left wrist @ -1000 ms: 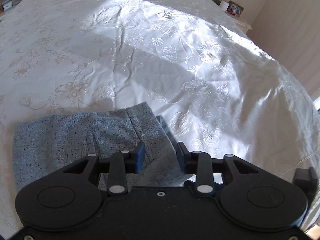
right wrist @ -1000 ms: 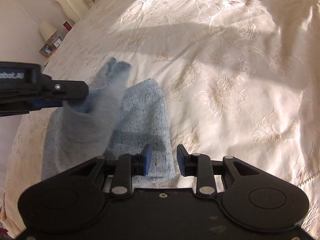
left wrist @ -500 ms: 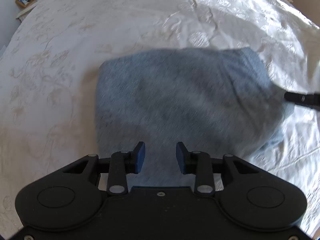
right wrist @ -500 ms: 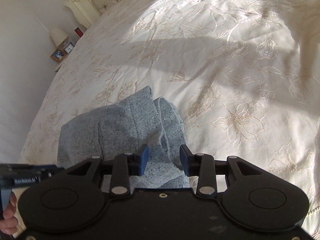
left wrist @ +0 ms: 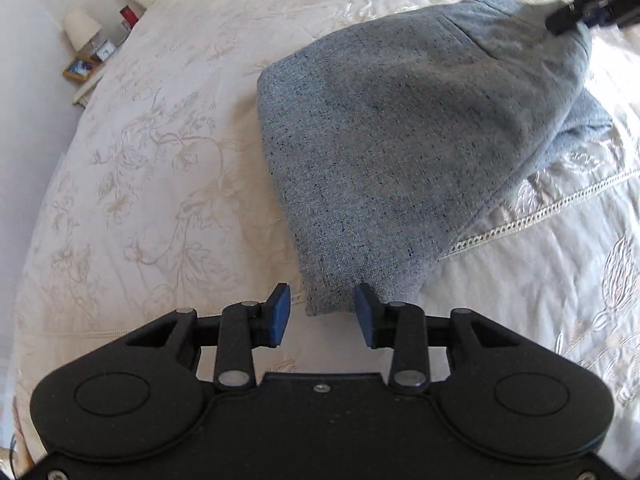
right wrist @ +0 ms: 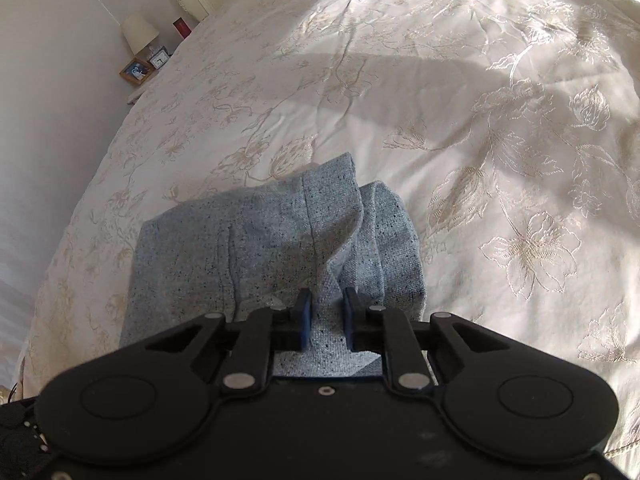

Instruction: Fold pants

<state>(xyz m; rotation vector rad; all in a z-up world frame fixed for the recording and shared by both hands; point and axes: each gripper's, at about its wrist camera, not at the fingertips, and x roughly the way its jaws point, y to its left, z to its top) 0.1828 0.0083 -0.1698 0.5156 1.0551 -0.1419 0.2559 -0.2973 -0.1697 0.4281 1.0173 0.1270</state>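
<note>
The right hand-held gripper (right wrist: 324,318), its jaws just closed, is clamped on a lifted fold of the pants (right wrist: 260,248); the left hand-held gripper (left wrist: 322,314) is held released at the pants' near corner on the bed (left wrist: 160,140)

I am over a big bed (right wrist: 460,92) with a cream cover that has flowers sewn all over it. A line of lace trim (left wrist: 540,216) runs across the cover near one side. The folded blue-gray pants (left wrist: 400,140) lie right on the cover, partly over that trim.
</note>
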